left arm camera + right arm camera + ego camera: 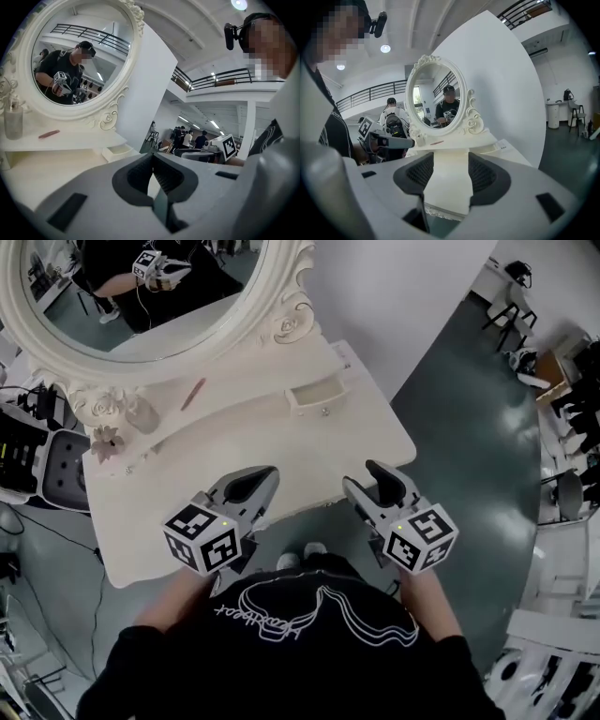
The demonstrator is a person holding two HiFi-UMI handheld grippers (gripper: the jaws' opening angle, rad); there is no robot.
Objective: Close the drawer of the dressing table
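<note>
Cream-white drawer (316,396) stands open on the surface (234,451), well ahead of the left claw (265,474), which is pressed together. Right claw (373,468) is spread, pinching nothing, drawer ahead-left.

You wear a black top (309,652) with a white line drawing and looping script across the chest. Your left gripper (261,480) and right gripper (378,472) are pale grey moulded shells with dark ribbed pads inside the jaws. Each carries a white cube (202,538) printed with black square markers, and a small green light beside it.
</note>
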